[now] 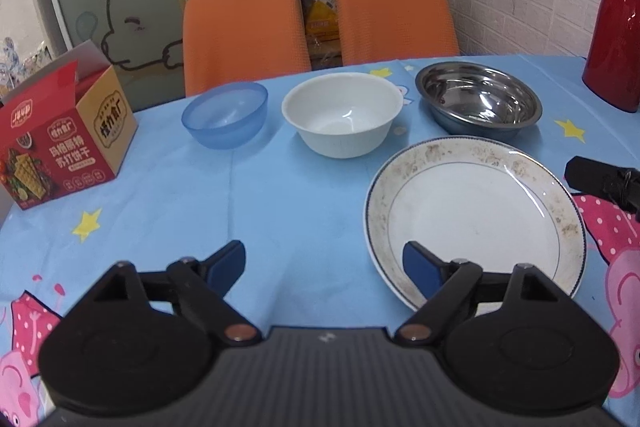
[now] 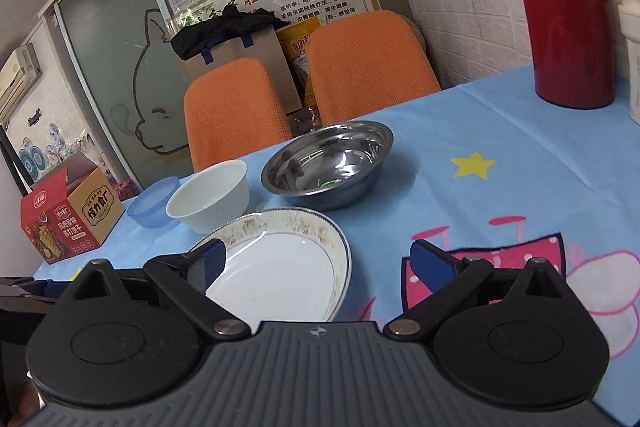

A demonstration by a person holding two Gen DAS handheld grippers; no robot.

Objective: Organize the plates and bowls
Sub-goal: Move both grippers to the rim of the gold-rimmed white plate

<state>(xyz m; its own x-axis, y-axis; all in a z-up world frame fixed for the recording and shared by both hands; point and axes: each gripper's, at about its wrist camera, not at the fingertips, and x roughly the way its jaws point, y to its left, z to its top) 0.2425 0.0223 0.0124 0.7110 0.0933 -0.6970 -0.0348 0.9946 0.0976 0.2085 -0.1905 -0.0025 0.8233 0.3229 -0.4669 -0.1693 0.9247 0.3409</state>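
A row of three bowls stands at the far side of the table: a blue plastic bowl, a white bowl and a steel bowl. A white plate with a worn patterned rim lies in front of them. My left gripper is open over the cloth, its right finger over the plate's near left rim, nothing between the fingers. My right gripper is open too, its left finger over the plate, empty.
A red cracker box sits at the left of the blue cartoon tablecloth. A red thermos stands at the right, a white container beside it. Two orange chairs stand behind the table.
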